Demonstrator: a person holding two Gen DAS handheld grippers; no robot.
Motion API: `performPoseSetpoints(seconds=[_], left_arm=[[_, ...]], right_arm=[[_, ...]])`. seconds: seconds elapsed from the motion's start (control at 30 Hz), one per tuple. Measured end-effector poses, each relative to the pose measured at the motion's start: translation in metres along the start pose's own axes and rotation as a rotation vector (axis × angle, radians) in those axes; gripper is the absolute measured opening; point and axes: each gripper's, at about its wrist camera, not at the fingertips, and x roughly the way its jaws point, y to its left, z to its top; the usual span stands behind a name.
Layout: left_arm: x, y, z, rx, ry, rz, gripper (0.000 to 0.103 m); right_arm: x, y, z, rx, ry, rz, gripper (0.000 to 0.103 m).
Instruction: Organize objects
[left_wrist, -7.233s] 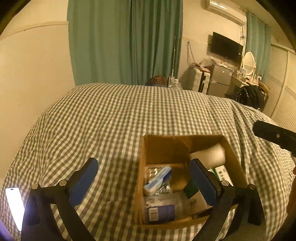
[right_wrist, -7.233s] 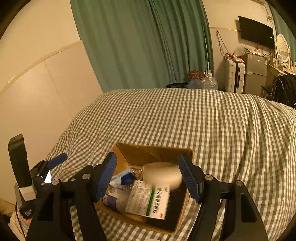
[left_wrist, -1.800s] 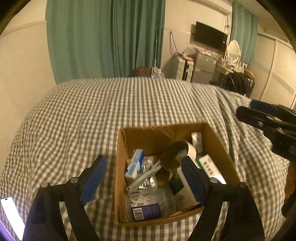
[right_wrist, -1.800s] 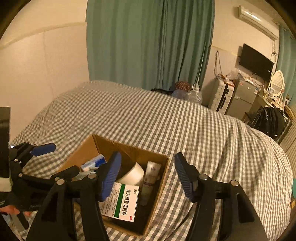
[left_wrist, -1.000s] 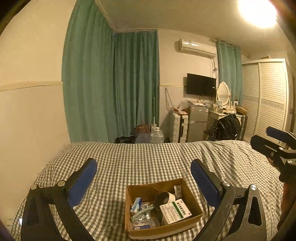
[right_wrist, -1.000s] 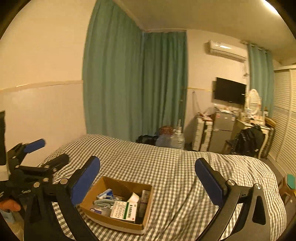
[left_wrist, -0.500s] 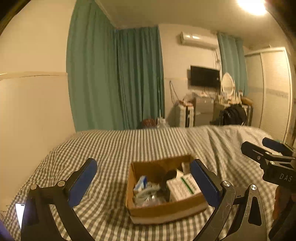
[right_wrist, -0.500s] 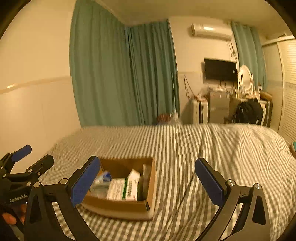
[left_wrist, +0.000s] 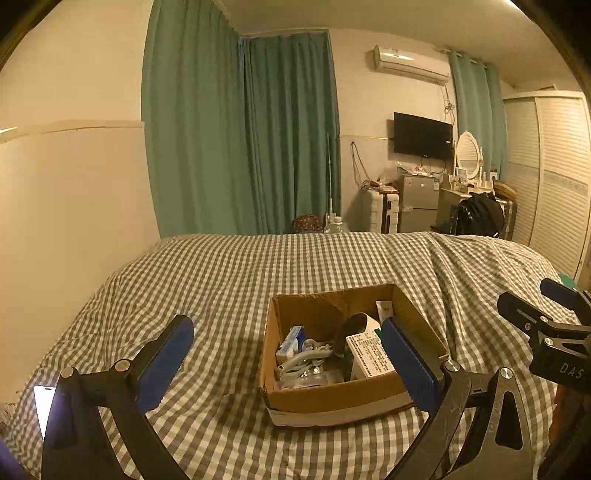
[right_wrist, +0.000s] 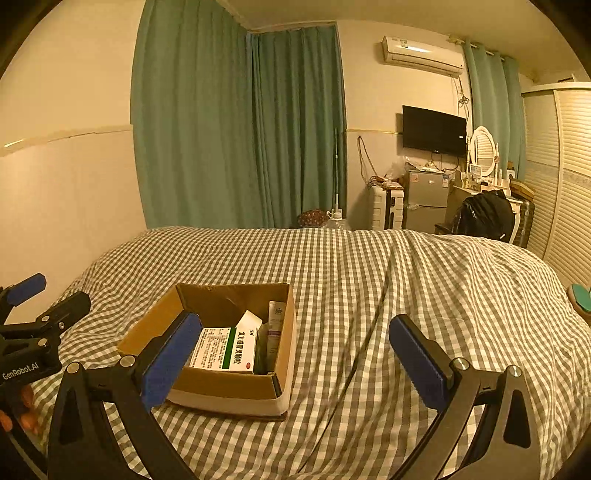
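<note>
We see a wide bed under a grey-and-white checked cover (left_wrist: 229, 280) filling the lower half of both views. On it, right of centre in the left wrist view and lower left in the right wrist view, sits an open brown cardboard box (left_wrist: 332, 398) with a pale band along its base. Inside lie a white medicine carton with a green stripe (right_wrist: 223, 349), a white tape roll (left_wrist: 360, 325) and a small white tube (right_wrist: 275, 321). Our black left gripper with blue pads (left_wrist: 286, 363) is spread wide and empty, framing the box. Our matching right gripper (right_wrist: 295, 360) is likewise released, empty, above the cover.
</note>
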Motion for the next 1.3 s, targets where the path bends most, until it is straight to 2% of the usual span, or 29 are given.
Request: performPoseSetpoints(seconds=[1.3], left_arm=[[0.006, 0.002, -0.015, -0.012, 0.043, 0.001, 0.103]], right_arm=[[0.015, -0.001, -0.010, 0.010, 0.036, -0.027, 0.103]])
